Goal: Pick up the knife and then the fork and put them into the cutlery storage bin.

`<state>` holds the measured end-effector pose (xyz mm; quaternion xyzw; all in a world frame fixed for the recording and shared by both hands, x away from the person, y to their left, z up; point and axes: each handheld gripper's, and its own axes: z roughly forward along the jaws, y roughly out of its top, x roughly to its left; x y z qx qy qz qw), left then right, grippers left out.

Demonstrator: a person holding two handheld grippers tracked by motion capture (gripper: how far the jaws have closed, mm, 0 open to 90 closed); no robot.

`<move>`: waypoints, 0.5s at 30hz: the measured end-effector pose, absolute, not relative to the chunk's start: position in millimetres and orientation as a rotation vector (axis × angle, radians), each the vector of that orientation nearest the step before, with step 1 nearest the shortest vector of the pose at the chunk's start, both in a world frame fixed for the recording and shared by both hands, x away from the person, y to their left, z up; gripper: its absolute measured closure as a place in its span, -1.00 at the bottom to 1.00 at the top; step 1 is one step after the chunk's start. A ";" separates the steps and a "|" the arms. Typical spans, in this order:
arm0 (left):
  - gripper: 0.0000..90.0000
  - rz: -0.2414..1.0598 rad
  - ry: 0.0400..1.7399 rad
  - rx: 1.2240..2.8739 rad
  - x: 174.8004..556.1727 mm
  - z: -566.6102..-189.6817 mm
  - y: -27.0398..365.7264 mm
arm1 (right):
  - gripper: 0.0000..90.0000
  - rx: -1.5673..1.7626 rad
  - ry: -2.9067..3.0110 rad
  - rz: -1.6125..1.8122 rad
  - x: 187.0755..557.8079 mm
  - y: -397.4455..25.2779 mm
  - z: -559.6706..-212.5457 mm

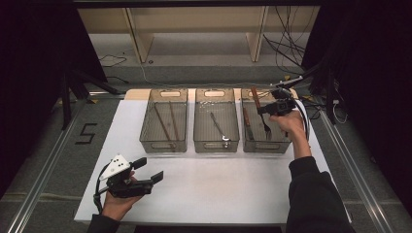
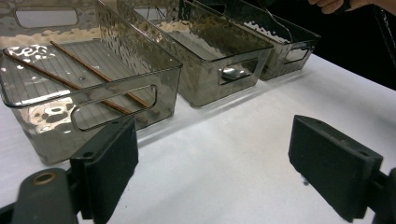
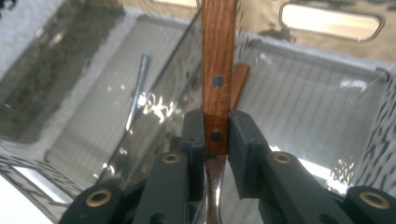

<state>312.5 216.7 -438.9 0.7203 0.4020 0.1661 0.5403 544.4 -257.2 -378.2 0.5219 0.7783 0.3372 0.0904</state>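
My right gripper (image 1: 262, 109) hovers over the right-hand clear grey bin (image 1: 284, 145), shut on a wood-handled fork (image 1: 255, 96) whose tines (image 1: 267, 130) hang down into the bin. In the right gripper view the jaws of the right gripper (image 3: 216, 130) clamp the riveted wooden handle (image 3: 217, 65), with another wood-handled utensil (image 3: 239, 80) lying on the bin floor behind. My left gripper (image 1: 148, 170) rests low at the table's front left, open and holding nothing. In the left gripper view the left gripper (image 2: 212, 163) has its jaws wide apart over bare white table.
Three clear bins stand in a row across the white table (image 1: 218, 194). The left bin (image 2: 14, 100) holds two chopsticks (image 2: 93, 74), the middle bin (image 2: 205, 93) a metal spoon (image 2: 233, 73). A wooden shelf frame (image 1: 141, 39) and cables lie beyond the table.
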 end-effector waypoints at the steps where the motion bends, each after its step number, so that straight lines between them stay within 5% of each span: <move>1: -0.65 0.395 0.955 1.713 312.4 -438.8 216.6 | 0.72 1.558 2.315 1.002 544.3 -257.2 -380.8; 9: -0.65 0.395 0.955 1.714 312.4 -438.8 216.6 | 0.69 1.605 2.306 0.964 543.9 -257.0 -390.8; 12: -0.65 0.395 0.956 1.711 312.1 -438.7 216.7 | 0.29 1.650 2.315 0.943 545.6 -258.7 -395.1; 15: -0.65 0.396 0.956 1.711 312.1 -438.7 216.7 | 0.15 1.661 2.286 0.926 543.0 -260.8 -393.1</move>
